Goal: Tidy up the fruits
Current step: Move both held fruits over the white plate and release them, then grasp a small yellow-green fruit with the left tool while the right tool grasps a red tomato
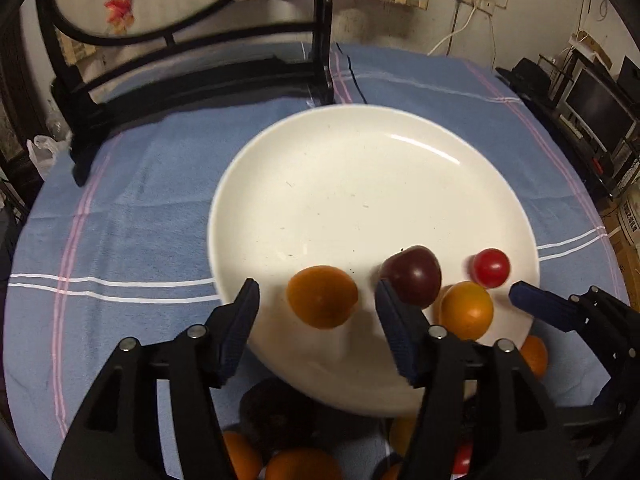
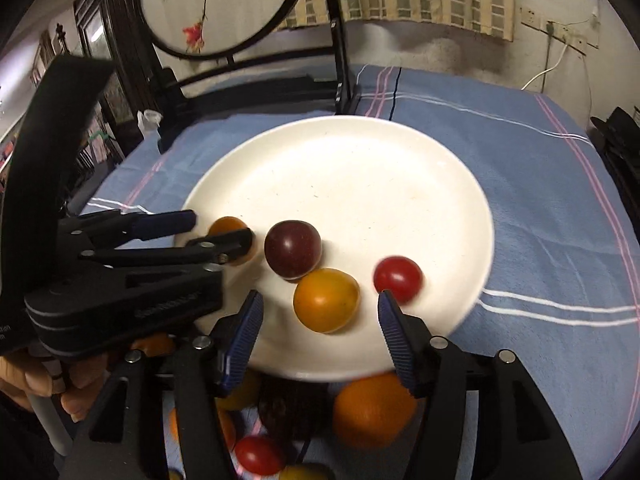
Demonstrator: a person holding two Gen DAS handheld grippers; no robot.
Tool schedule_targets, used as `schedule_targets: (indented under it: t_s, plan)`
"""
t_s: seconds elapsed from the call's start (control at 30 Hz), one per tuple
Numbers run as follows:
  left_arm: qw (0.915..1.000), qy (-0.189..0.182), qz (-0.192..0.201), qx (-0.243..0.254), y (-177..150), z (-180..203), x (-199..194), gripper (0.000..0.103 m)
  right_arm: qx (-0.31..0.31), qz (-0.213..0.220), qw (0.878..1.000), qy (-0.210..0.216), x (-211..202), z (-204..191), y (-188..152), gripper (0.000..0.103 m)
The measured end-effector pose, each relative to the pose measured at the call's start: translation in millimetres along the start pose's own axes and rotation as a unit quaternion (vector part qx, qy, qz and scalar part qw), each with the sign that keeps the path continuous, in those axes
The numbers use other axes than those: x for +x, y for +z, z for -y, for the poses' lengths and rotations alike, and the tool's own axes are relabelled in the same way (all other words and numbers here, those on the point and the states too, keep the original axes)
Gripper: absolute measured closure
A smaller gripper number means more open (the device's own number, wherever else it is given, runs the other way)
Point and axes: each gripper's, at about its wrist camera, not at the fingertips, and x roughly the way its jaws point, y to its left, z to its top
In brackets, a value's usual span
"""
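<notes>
The white plate rests on a blue striped cloth and serves as the reference landmark. Four fruits lie on the plate's near portion: an orange fruit at the near-left, a dark purple plum toward the middle, a yellow-orange fruit touching the plum's near side, and a red tomato by the near-right rim. All are roundish; the long axis cannot be told.

The left gripper hangs over the plate's near-left edge, jaws wide apart, with the orange fruit between them but ungripped. The right gripper hangs over the near rim, jaws likewise apart, the yellow-orange fruit between its fingers.

Off the plate (on the cloth, beside its near rim) lie more fruits: a large orange, a second red tomato and a dark fruit. Beyond the far rim stands a black framed screen.
</notes>
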Motion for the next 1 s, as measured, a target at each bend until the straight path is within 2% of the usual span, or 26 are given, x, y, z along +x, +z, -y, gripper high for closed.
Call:
schedule_targets:
  t_s: [0.17, 0.27, 0.53, 0.67, 0.77, 1.0]
  plan:
    - [0.9992, -0.001, 0.037, 0.011, -17.6, 5.5, -42.9, 0.034, 0.003, 0.02, 1.0, -0.007, -31.9, 2.2, -17.4, 0.04]
    - [0.9982, -0.002, 0.057, 0.018, -38.9, 8.3, -67.7, 0.031, 0.002, 0.032, 0.999, -0.016, -54.3, 1.1, -35.6, 0.04]
    - [0.9967, 0.005, 0.073, 0.037, -108.1, 17.7, -110.3, 0.03, 0.024, 0.048, 0.998, -0.015, -95.8, -2.7, -90.9, 0.036]
    - [0.9967, -0.002, 0.072, 0.037, -140.2, 22.3, -123.7, 0.028, 0.04, 0.048, 0.998, -0.006, -107.3, -4.4, -112.7, 0.034]
    - [0.9968, -0.012, 0.068, 0.04, -158.8, 25.5, -127.3, 0.028, 0.047, 0.05, 0.998, -0.007, -116.1, -4.5, -128.9, 0.029]
    - [0.9977, -0.011, 0.051, 0.045, -191.1, 34.0, -118.0, 0.028, 0.058, 0.047, 0.997, -0.012, -126.6, -0.6, -167.7, 0.025]
